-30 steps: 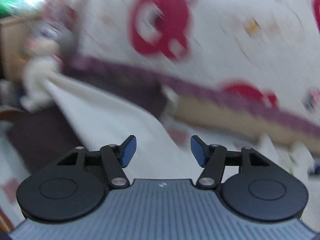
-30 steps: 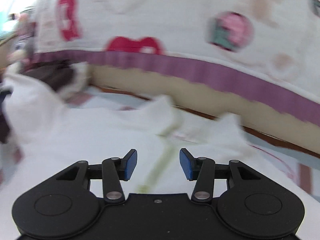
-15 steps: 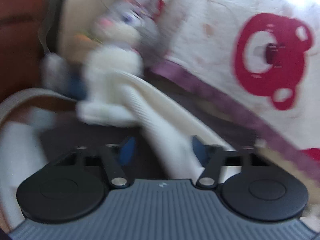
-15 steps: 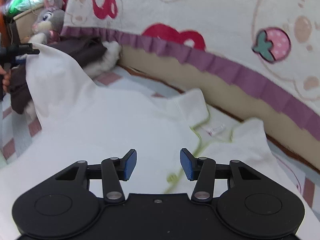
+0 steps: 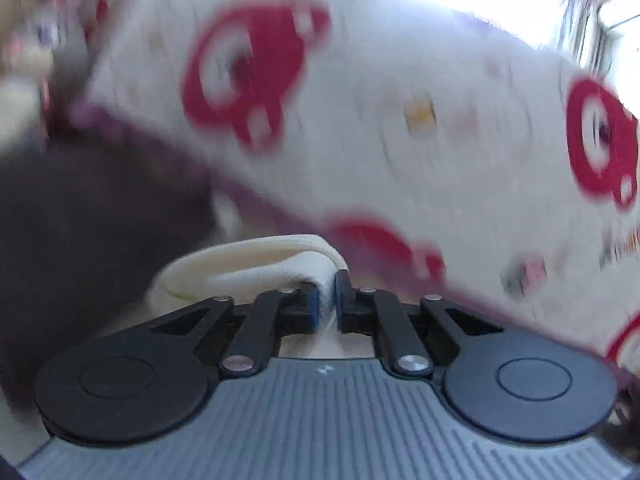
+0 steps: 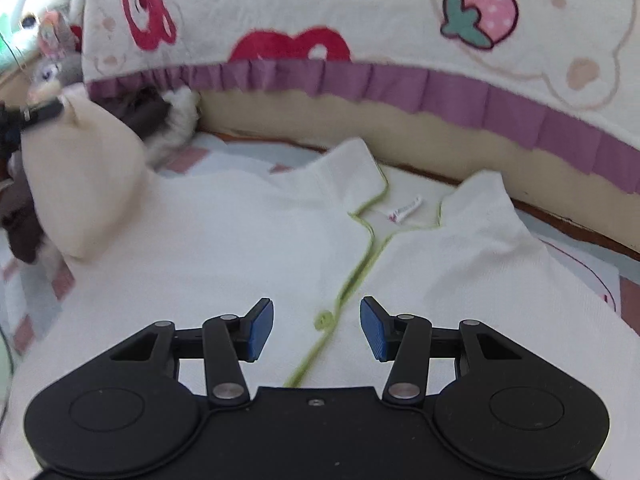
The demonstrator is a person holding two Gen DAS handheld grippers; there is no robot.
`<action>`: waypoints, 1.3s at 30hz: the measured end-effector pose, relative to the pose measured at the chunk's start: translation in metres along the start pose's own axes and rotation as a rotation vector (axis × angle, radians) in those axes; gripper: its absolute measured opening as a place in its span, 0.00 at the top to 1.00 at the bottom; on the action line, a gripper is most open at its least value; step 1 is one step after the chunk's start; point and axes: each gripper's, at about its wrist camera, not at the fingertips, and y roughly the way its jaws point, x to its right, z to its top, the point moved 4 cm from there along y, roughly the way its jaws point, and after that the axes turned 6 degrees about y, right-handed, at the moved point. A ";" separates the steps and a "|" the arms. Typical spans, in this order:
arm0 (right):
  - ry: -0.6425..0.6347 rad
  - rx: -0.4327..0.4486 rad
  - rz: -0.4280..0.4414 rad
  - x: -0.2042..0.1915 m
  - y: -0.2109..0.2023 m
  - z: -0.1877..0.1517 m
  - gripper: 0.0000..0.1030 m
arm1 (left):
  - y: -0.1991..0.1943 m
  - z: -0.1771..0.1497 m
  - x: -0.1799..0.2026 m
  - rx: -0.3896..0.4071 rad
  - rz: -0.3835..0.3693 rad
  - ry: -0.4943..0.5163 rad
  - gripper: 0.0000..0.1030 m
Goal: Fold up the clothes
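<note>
A white collared shirt (image 6: pixel 256 240) with green trim lies front up on the bed, collar toward the headboard. My right gripper (image 6: pixel 317 330) is open and empty, hovering over the shirt's green placket. My left gripper (image 5: pixel 327 300) is shut on the shirt's white sleeve (image 5: pixel 256 264), which bunches up between the blue pads. In the right wrist view the left gripper (image 6: pixel 40 114) holds that sleeve (image 6: pixel 84 184) lifted at the far left.
A white plush blanket (image 6: pixel 360 12) with red bears, a strawberry and a purple ruffle (image 6: pixel 440 92) rises behind the shirt. A dark brown garment (image 6: pixel 142 114) and a grey stuffed rabbit (image 6: pixel 50 74) lie at the back left. The bedsheet (image 6: pixel 192 156) has pink stripes.
My left gripper has closed on the sleeve and lifted it. My right gripper has stayed open, moving nearer the collar over the placket.
</note>
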 end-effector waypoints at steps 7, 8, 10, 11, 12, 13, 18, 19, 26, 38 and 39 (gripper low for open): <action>0.003 0.017 0.013 -0.010 0.000 0.012 0.48 | 0.031 -0.078 0.030 -0.420 -0.129 -0.083 0.69; -0.009 0.017 0.020 -0.015 0.001 0.012 0.48 | 0.026 -0.076 0.022 -0.415 -0.151 -0.138 0.63; -0.040 0.017 0.030 -0.025 0.002 0.014 0.48 | 0.017 -0.072 -0.005 -0.384 -0.177 -0.325 0.54; -0.056 0.017 0.034 -0.030 0.003 0.014 0.48 | 0.014 -0.070 -0.019 -0.368 -0.175 -0.399 0.54; -0.058 0.019 0.045 -0.035 0.005 0.017 0.48 | 0.011 -0.069 -0.032 -0.348 -0.166 -0.448 0.54; -0.047 0.021 0.062 -0.041 0.009 0.021 0.48 | 0.007 -0.068 -0.044 -0.326 -0.156 -0.485 0.54; -0.117 -0.012 0.100 -0.077 0.038 0.031 0.47 | -0.005 -0.054 -0.080 -0.218 -0.018 -0.478 0.55; -0.141 -0.022 0.104 -0.084 0.044 0.033 0.46 | -0.007 -0.052 -0.084 -0.200 0.030 -0.442 0.54; -0.224 -0.102 0.100 -0.121 0.103 0.044 0.29 | 0.011 -0.066 -0.097 -0.284 0.169 -0.348 0.54; 0.126 0.364 0.000 -0.039 -0.055 0.037 0.91 | 0.004 -0.042 -0.075 -0.223 0.060 -0.236 0.50; 0.081 0.369 -0.089 -0.031 -0.063 0.030 0.86 | 0.004 -0.042 -0.070 -0.230 0.054 -0.210 0.49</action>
